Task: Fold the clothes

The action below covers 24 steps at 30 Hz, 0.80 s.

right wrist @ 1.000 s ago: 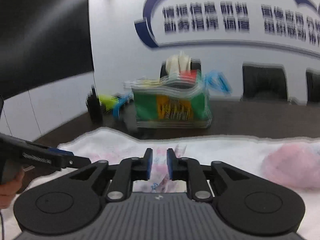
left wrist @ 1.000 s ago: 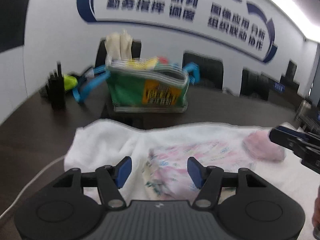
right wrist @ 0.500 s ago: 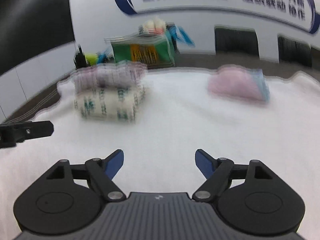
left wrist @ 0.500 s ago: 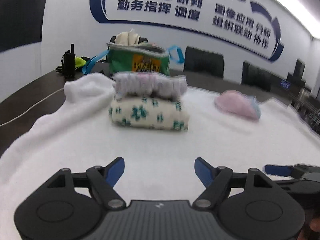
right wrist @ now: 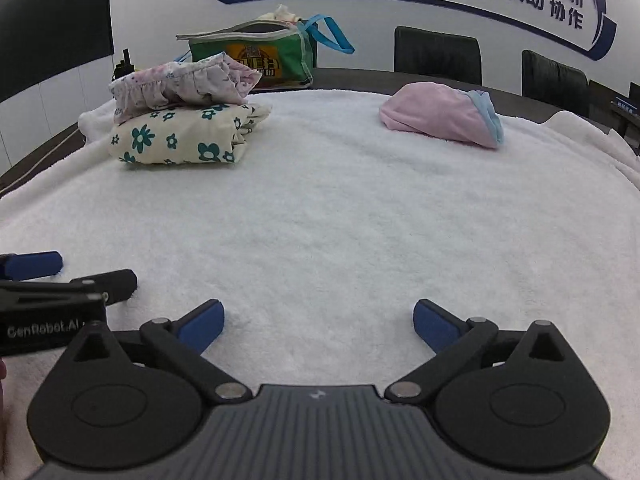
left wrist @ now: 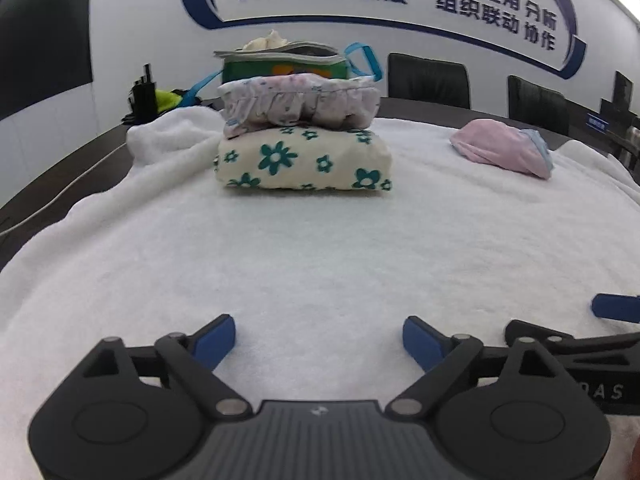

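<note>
Both grippers have drawn back from the folded clothes and now hover low over the white towel [left wrist: 320,248]. Left gripper [left wrist: 319,338] and right gripper [right wrist: 319,322] have just been opening, jaws spread, nothing between them. Beyond lies the floral bundle [left wrist: 304,162] under a ruffled garment [left wrist: 298,100] (neatly stacked); a pink garment [right wrist: 440,119] sits apart.

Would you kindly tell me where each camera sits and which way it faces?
Left wrist: on the left gripper, facing the folded stack; the right gripper shows at its right edge.
Right wrist: on the right gripper, facing the white towel; the left gripper at its left edge.
Shared: stack, pink garment, green bag.
</note>
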{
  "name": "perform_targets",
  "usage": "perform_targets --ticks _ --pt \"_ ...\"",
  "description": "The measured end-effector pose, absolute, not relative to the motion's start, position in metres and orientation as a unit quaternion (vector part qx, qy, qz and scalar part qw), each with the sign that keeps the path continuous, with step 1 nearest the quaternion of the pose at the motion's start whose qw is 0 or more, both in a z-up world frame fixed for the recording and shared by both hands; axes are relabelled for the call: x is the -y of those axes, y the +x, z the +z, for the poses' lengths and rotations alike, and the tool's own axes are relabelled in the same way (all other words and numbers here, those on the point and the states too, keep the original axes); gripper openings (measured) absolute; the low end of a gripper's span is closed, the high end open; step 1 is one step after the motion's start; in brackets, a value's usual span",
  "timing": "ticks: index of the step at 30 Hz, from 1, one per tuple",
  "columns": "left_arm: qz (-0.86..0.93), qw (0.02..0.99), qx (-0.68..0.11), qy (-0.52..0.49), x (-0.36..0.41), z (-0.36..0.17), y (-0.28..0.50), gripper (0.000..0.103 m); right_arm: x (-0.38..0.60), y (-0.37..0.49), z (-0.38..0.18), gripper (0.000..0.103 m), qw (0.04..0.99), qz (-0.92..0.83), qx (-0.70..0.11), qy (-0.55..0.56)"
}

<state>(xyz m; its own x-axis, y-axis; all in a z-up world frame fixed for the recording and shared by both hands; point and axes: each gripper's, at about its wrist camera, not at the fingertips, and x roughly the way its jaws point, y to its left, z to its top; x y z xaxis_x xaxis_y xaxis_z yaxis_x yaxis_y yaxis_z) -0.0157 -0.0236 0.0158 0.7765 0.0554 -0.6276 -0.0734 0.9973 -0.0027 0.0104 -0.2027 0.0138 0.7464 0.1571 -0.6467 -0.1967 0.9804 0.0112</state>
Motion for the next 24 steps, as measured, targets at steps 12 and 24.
perform_targets --ticks 12,24 --pt "0.054 0.939 -0.341 -0.007 0.024 0.015 -0.019 0.103 0.204 0.003 0.013 0.103 0.936 0.090 -0.339 -0.035" --pt "0.052 0.939 -0.340 -0.011 0.023 0.015 -0.019 0.103 0.206 0.007 0.012 0.103 0.936 0.085 -0.339 -0.026"
